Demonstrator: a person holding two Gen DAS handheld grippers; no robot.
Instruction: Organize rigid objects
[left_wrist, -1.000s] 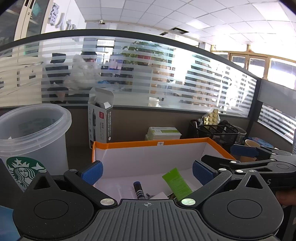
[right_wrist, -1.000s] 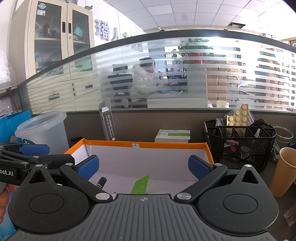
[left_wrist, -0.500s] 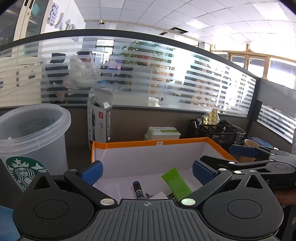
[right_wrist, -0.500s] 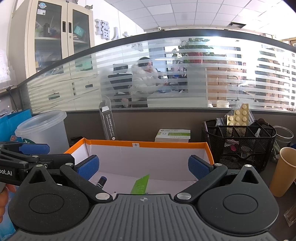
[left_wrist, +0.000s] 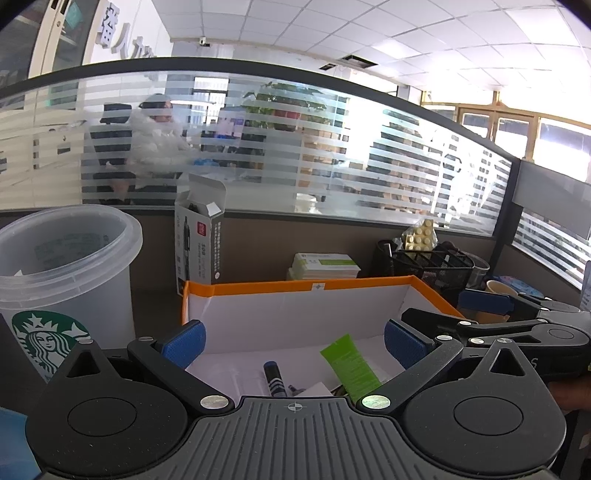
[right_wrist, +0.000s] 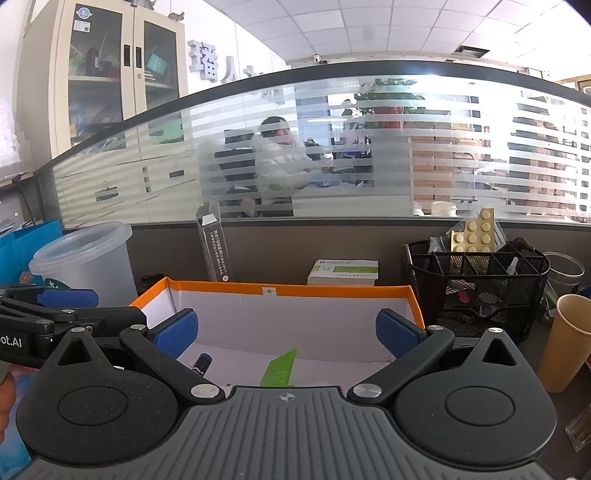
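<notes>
Centre frame, both views: orange-rimmed box (left_wrist: 310, 286) holds green tube (left_wrist: 351, 367) and dark marker (left_wrist: 274, 380). Left tool (left_wrist: 293, 341) and right tool (right_wrist: 286, 330) hover over it, both wide open, empty. Plastic cup (left_wrist: 70, 258) left, mesh basket (right_wrist: 476, 284) and paper cup (right_wrist: 567, 343) right.

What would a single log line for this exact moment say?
left gripper: open, holds nothing | right gripper: open, holds nothing | orange-rimmed box: holds green tube, marker
</notes>
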